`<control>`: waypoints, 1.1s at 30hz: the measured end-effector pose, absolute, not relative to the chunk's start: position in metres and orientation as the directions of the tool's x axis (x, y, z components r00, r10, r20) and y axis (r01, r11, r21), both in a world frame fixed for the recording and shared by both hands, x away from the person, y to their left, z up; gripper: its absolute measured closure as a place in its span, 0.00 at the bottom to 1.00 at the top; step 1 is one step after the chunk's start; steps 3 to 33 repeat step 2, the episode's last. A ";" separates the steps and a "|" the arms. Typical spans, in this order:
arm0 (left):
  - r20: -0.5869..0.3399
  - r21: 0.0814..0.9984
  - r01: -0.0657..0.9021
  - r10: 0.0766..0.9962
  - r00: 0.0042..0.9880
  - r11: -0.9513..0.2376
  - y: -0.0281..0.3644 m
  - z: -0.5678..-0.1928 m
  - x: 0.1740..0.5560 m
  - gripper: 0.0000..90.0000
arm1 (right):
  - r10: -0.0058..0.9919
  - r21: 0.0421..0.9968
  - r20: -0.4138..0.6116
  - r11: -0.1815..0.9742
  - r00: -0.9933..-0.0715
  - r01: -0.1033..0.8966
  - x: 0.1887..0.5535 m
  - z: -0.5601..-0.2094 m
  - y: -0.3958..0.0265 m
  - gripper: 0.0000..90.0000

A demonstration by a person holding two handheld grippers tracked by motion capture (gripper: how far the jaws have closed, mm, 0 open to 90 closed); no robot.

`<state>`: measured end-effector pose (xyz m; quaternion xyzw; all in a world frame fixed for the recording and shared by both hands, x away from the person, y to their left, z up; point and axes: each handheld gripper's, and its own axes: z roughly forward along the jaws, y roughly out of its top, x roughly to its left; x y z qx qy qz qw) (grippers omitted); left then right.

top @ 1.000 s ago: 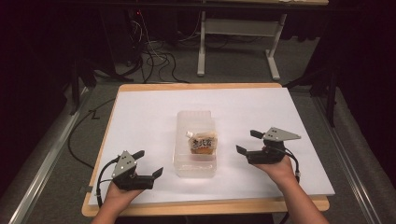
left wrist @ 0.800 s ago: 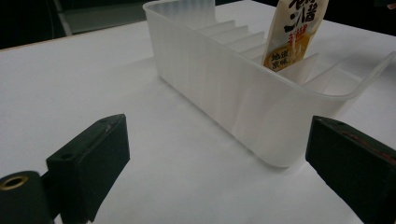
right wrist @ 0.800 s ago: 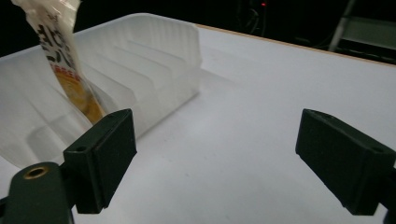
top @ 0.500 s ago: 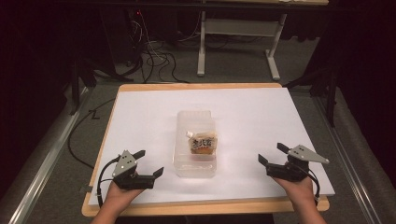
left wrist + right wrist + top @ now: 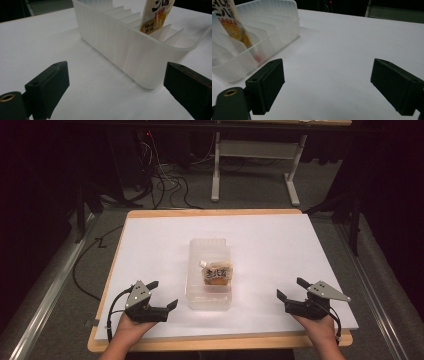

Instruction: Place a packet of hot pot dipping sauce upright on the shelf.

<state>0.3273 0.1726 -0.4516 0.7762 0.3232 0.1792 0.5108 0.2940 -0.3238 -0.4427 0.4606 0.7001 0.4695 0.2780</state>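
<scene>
At the near left corner of the surface point(image 5: 150, 240), the left tool point(image 5: 162, 295) is held low, its jaws spread wide and nothing gripped between them. Ahead of it and to its right a translucent divided bin point(image 5: 197, 270) is seen, well clear of the jaws; in the left gripper view the bin's ribbed wall point(image 5: 117, 45) is found just ahead of the right-hand jaw. Inside the bin, in one of the nearer slots, a printed sauce pouch point(image 5: 218, 273) is stood upright between dividers, its orange lower part point(image 5: 152, 17) being visible above the rim.

The pouch is judged to be light, soft and somewhat slippery, so it is best taken by its flat top edge, pinched across the thin direction rather than squeezed at the filled belly. The bin is judged stiff but light and likely to slide on the smooth white sheet; it may need steadying at a side wall.

Well off to the bin's right, the right tool point(image 5: 289, 290) is held near the front edge, its jaws likewise wide apart and empty. From its own camera the bin point(image 5: 262, 32) and pouch point(image 5: 233, 22) are seen ahead to the left.

Compared with a second ago, the right tool has been drawn back from just beside the bin toward the near right corner. The left tool, the bin and the pouch are unchanged.
</scene>
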 end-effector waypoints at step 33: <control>-0.050 0.910 0.316 0.684 0.728 -0.270 0.172 -0.451 0.327 0.08 | 0.910 0.915 0.052 0.122 -0.411 0.386 0.293 -0.443 -0.326 0.15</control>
